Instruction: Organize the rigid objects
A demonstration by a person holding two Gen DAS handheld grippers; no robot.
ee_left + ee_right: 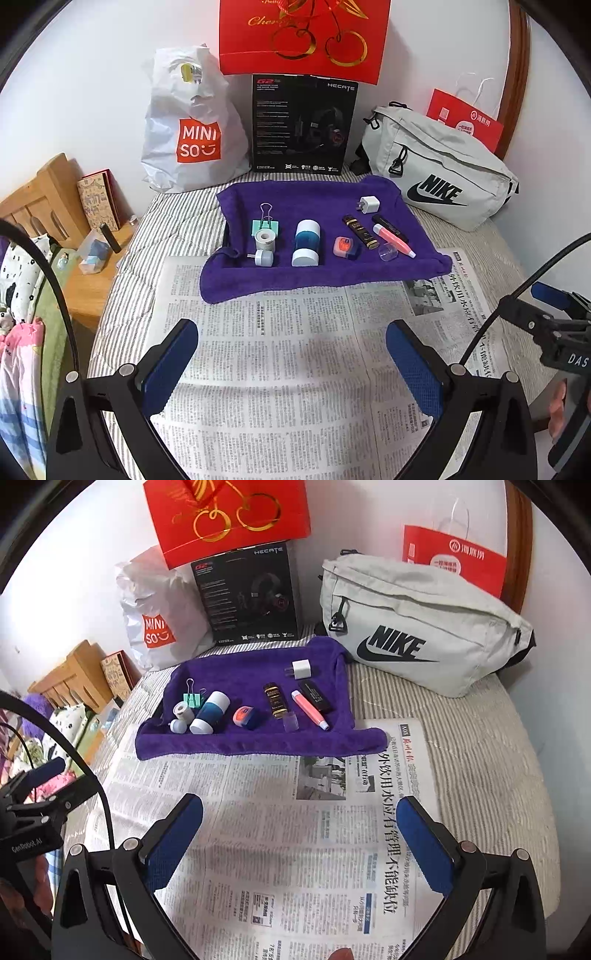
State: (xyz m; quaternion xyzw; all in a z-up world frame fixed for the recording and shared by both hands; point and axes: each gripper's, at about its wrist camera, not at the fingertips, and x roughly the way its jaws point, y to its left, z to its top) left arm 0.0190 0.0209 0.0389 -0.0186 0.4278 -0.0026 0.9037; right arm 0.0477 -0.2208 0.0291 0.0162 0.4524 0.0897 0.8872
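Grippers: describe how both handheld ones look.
Both match: the left gripper and right gripper have black angular frames with silver rivets and blue textured fingers. Thin black cables trail from them, and white lettering marks the bodies.

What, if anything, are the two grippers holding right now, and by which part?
Nothing is held. The left gripper and right gripper both stand open over the newspaper, with only bare paper between their fingers.

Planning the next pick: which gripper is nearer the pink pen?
Right, slightly. The pink pen lies ahead of the right gripper; the left gripper sits further to its left, both over the newspaper.
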